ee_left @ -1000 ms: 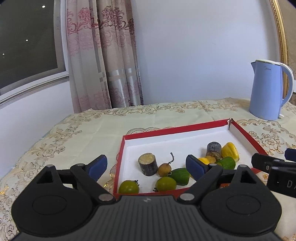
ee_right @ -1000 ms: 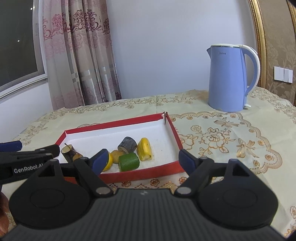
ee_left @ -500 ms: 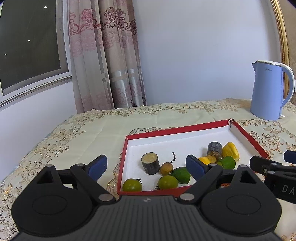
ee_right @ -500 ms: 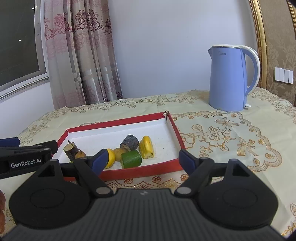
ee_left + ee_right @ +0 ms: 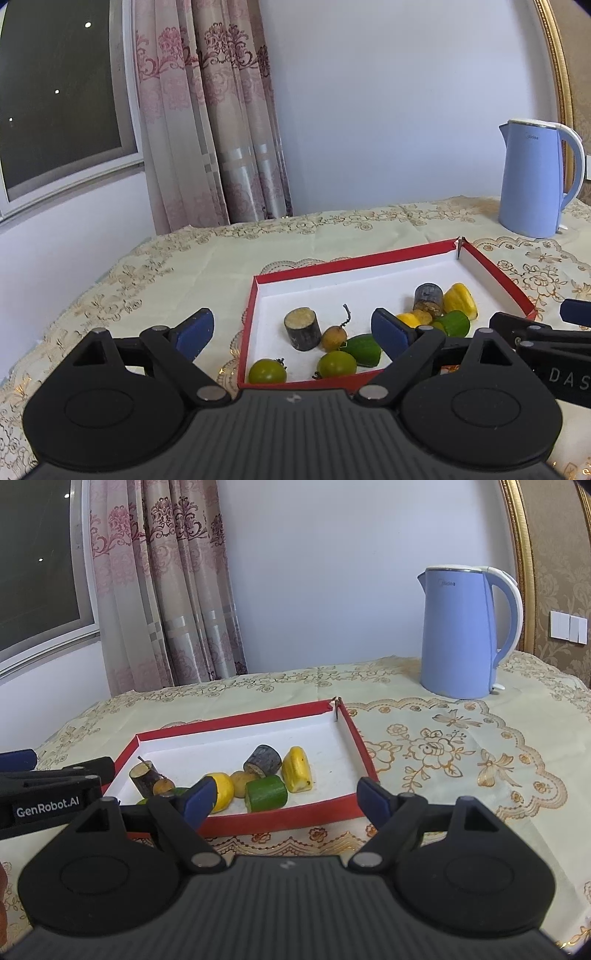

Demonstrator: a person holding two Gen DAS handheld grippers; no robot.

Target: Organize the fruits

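Observation:
A red tray (image 5: 351,260) (image 5: 229,722) with a white floor lies on the table and holds the fruit. Near its front edge are two green tomatoes (image 5: 267,371) (image 5: 337,363), a dark cane stub (image 5: 302,328), a brown longan (image 5: 334,338) and a green piece (image 5: 364,349). To the right lie a second cane stub (image 5: 264,760), a yellow piece (image 5: 297,773) and a green cylinder (image 5: 266,794). My left gripper (image 5: 291,330) hovers open before the tray's front left. My right gripper (image 5: 286,799) hovers open before its front right. Neither holds anything.
A blue kettle (image 5: 532,184) (image 5: 458,635) stands at the back right on the embroidered tablecloth (image 5: 443,746). A pink curtain (image 5: 207,129) and a window hang behind the table's left side, where the table edge falls away.

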